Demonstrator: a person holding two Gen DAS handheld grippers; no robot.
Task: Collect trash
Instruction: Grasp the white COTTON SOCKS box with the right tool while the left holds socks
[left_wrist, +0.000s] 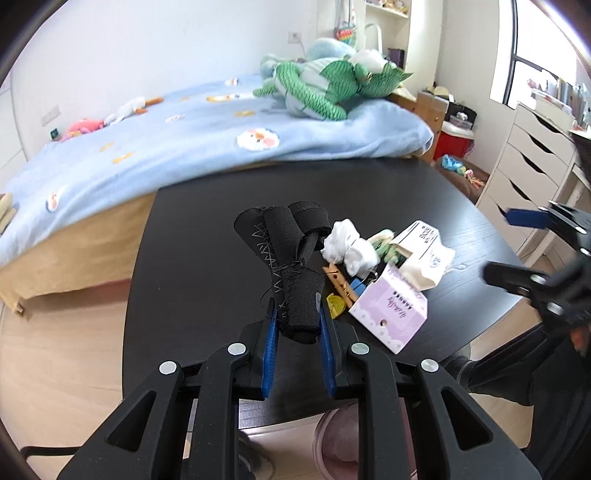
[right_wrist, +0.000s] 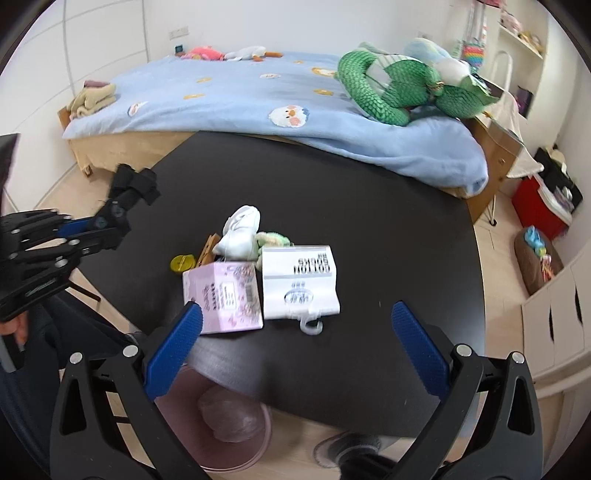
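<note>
My left gripper (left_wrist: 297, 314) is shut on a rolled black stitched cloth (left_wrist: 284, 240), held up above the black table (left_wrist: 192, 266). In the right wrist view that left gripper (right_wrist: 110, 218) and the cloth (right_wrist: 135, 182) are at the left. On the table lies a heap: a pink box (right_wrist: 221, 299), a white sock package (right_wrist: 299, 280), crumpled white tissue (right_wrist: 240, 232), a green soft item (right_wrist: 271, 239), a wooden clothespin (right_wrist: 207, 251) and a yellow disc (right_wrist: 182, 263). My right gripper (right_wrist: 297, 314) is open just in front of the pink box and the package, with nothing between its fingers.
A pink bin (right_wrist: 229, 417) stands on the floor under the table's near edge. A bed with a blue blanket (right_wrist: 258, 96) and a green plush (right_wrist: 388, 88) lies beyond the table. White drawers (left_wrist: 532, 166) stand to the right. A shoe (right_wrist: 347, 448) is near the bin.
</note>
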